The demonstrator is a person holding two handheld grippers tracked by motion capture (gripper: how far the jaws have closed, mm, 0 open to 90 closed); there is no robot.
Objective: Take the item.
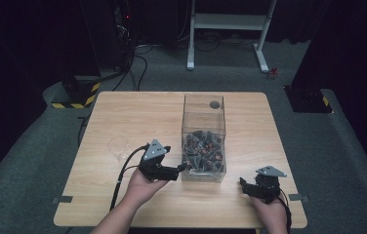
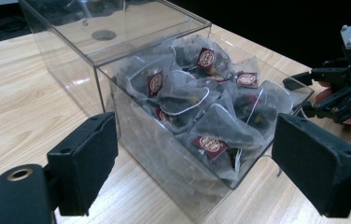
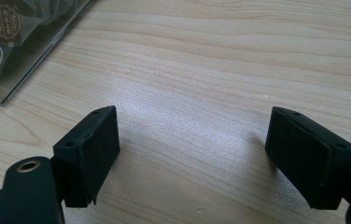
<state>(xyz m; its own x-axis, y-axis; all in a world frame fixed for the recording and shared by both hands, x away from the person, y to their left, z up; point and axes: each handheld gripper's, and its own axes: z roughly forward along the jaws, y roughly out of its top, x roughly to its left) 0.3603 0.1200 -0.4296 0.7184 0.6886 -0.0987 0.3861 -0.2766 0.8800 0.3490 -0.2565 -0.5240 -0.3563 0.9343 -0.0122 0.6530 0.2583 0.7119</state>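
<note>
A clear plastic box (image 1: 204,111) stands at the table's middle, its near half heaped with pyramid tea bags (image 1: 202,146) that carry dark red tags. In the left gripper view the tea bags (image 2: 197,102) lie just ahead behind the box wall (image 2: 71,51). My left gripper (image 1: 182,167) is open at the box's near left corner, and its jaws (image 2: 194,158) stand wide with nothing between them. Near the table's front right, my right gripper (image 1: 243,185) hangs open over bare wood. Its jaws (image 3: 192,149) are empty, with the box corner (image 3: 5,88) at the upper left.
An empty clear glass (image 1: 119,147) stands on the wooden table (image 1: 137,112), left of the left gripper. Beyond the table are a white desk frame (image 1: 228,29), cables on the floor, and black stand bases (image 1: 76,95) with yellow-black tape.
</note>
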